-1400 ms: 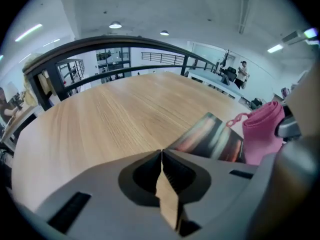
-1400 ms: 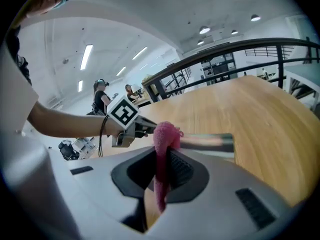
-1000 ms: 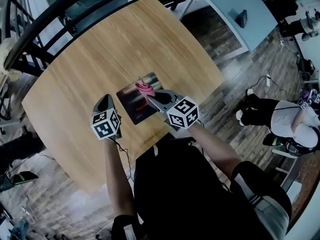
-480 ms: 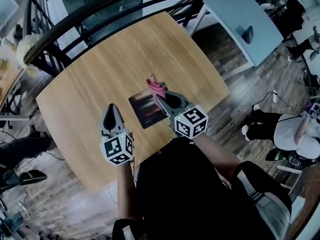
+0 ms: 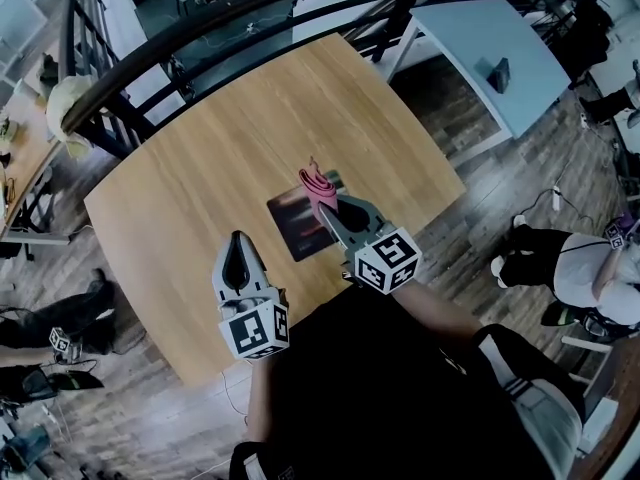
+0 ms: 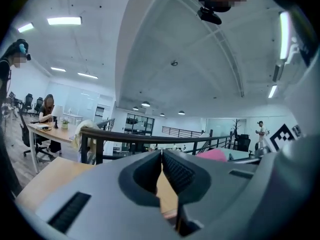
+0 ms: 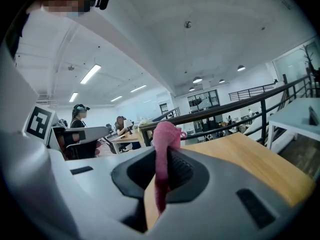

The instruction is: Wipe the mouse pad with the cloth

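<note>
In the head view a dark mouse pad [image 5: 298,224] lies near the middle of the round wooden table [image 5: 200,178]. My right gripper [image 5: 326,206] is shut on a pink cloth [image 5: 319,187], which sticks up past its jaw tips over the pad's right edge. In the right gripper view the pink cloth [image 7: 163,159] is pinched between the jaws of my right gripper [image 7: 162,156]. My left gripper [image 5: 236,240] hovers left of the pad near the table's front edge, shut and holding nothing. In the left gripper view the left gripper [image 6: 162,156] has its jaws pressed together.
A black railing [image 5: 200,28] curves round the table's far side. A pale blue table [image 5: 480,38] stands at the upper right. A person [image 5: 570,263] sits on the wooden floor to the right. Another person's legs [image 5: 50,313] lie at the left.
Both grippers have drawn back toward me and tilted upward. The left gripper moved away from the pad toward the table's front edge. The right gripper still holds the cloth.
</note>
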`<state>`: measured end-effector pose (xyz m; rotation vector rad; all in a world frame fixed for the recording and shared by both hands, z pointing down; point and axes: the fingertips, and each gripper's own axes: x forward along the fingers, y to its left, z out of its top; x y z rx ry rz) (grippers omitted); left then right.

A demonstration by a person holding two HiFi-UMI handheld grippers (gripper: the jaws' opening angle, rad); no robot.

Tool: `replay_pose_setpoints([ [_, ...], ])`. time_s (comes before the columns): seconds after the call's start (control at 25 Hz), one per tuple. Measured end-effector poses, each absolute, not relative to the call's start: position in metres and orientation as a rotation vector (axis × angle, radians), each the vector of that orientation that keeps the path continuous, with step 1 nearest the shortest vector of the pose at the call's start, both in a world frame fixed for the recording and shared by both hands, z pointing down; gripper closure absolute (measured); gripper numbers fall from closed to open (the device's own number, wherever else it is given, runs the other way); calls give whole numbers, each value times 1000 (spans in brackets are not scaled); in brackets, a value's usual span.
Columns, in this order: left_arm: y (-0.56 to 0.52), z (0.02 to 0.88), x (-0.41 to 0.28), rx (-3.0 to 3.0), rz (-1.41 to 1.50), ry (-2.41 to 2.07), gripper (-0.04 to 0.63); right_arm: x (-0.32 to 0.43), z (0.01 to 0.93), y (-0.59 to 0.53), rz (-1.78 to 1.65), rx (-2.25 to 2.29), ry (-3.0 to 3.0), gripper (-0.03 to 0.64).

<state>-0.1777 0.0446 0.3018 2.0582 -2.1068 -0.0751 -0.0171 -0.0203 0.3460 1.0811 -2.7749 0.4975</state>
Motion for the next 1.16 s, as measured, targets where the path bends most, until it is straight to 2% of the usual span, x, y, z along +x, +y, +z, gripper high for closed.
replay_pose_setpoints([
  [1.16, 44, 304, -173, 2068, -79, -2120, 569, -17, 348, -10, 474, 1063, -2792, 563],
])
